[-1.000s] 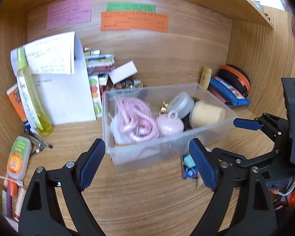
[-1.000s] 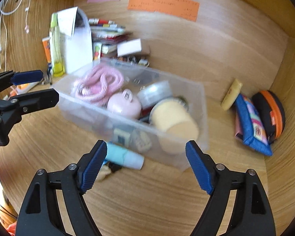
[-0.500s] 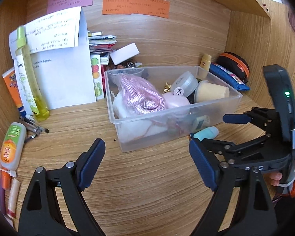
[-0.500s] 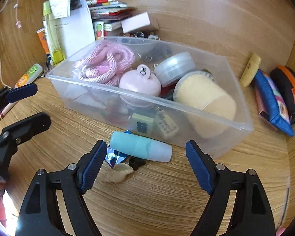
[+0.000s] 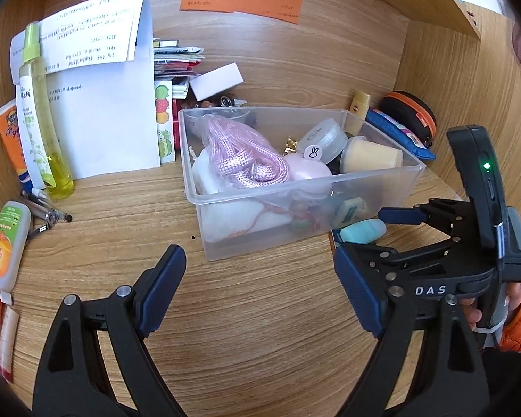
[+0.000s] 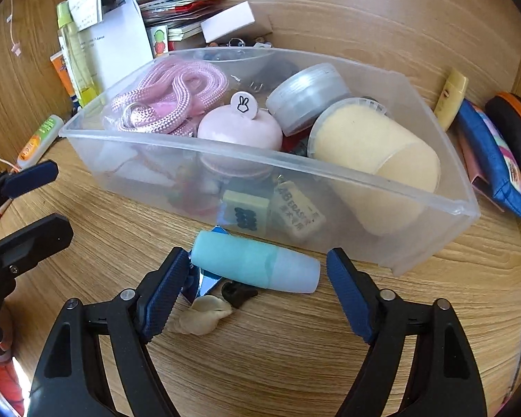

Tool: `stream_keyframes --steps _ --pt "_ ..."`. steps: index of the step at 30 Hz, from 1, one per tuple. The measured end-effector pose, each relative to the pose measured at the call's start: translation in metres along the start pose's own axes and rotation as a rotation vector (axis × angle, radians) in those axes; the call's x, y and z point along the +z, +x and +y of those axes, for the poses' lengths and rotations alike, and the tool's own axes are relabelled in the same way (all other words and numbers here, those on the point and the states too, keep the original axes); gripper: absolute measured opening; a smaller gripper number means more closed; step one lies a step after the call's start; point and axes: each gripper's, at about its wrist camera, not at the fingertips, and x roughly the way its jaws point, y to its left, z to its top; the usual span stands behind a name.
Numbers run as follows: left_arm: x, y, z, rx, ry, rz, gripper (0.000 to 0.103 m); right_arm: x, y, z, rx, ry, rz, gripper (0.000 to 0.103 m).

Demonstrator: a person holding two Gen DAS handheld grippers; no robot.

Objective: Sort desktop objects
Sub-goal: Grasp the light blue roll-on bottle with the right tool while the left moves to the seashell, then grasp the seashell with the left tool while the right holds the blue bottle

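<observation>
The right gripper (image 6: 257, 278) pointed steeply down at the wooden counter (image 6: 295, 365), its jaws closing with a teal cylindrical tube with a pale translucent cap (image 6: 253, 266) lying crosswise between them. The blue pad on its left finger was at the tube's teal end, while the right finger stood just clear of the cap, so the tube was not yet clamped. Just nearer than the tube lay a cream lump of putty (image 6: 201, 318), a small black clip (image 6: 238, 292) and a shiny blue wrapper (image 6: 205, 283).

Directly beyond the tube stood a clear rectangular plastic bin (image 6: 434, 208) holding a coiled pink rope (image 6: 170, 97), a pink round case (image 6: 239, 130), a yellow cup (image 6: 375, 153) and a grey lidded tub (image 6: 307, 92).

The left gripper (image 5: 260, 295) hung released and wide, empty, over bare counter, the bin ahead of it and the tube ahead to its right.
</observation>
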Motion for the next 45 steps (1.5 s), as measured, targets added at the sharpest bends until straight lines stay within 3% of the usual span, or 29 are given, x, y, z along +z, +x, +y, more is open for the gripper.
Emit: stream_keyframes --steps 10,23,27,33,37,45 --pt "0.001 0.005 -0.010 0.030 0.043 0.035 0.088 -0.009 -0.019 -0.009 -0.007 -0.010 -0.051 0.071" --pt "-0.002 0.023 -0.069 0.041 0.144 0.096 0.088 -0.026 -0.048 -0.080 -0.059 0.080 -0.126 0.071" --pt "-0.004 0.028 -0.087 0.037 0.167 0.115 0.071 -0.032 -0.052 -0.093 -0.048 0.095 -0.142 0.071" --pt "-0.007 0.039 -0.105 0.045 0.165 0.172 0.064 -0.033 -0.059 -0.096 0.025 0.103 -0.184 0.071" --pt "-0.010 0.045 -0.108 0.036 0.140 0.230 0.049 -0.035 -0.065 -0.093 0.060 0.087 -0.212 0.071" --pt "-0.009 0.052 -0.111 0.047 0.100 0.263 0.046 -0.037 -0.072 -0.098 0.105 0.106 -0.244 0.071"
